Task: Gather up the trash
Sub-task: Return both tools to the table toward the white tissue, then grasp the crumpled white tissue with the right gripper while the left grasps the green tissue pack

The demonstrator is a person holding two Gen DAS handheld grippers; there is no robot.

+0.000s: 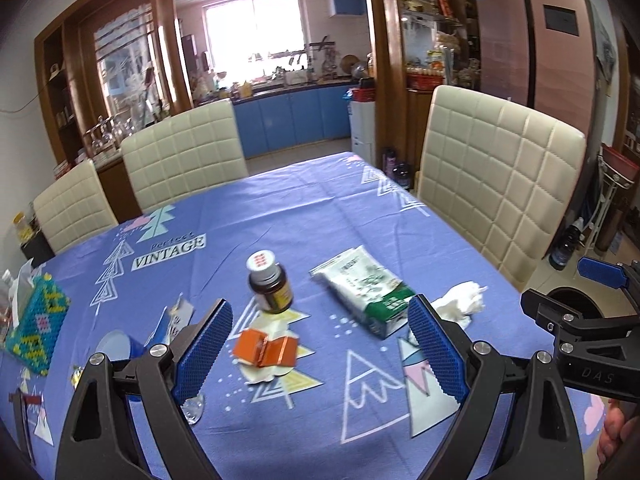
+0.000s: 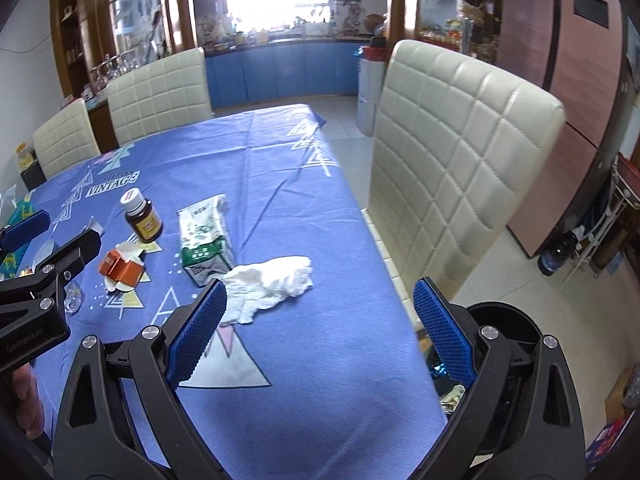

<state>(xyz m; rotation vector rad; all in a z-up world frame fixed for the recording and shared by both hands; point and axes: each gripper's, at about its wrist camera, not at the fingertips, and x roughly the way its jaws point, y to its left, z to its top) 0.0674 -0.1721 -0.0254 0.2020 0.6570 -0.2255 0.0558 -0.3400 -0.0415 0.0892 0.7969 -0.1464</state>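
Both grippers wide open, empty. Tissue (image 2: pixel 272 284) just beside the carton (image 2: pixel 206 236), dead ahead of right gripper (image 2: pixel 320 340), long axis crosswise; left gripper (image 1: pixel 320 352) farther off, over orange box (image 1: pixel 266 348).

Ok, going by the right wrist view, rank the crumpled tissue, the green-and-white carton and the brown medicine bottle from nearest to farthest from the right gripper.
From the right gripper, which is open over the table:
1. Crumpled tissue, just ahead, by its left finger.
2. Green-and-white carton, behind the tissue, lying on its side.
3. Brown medicine bottle, farther back and left, upright.
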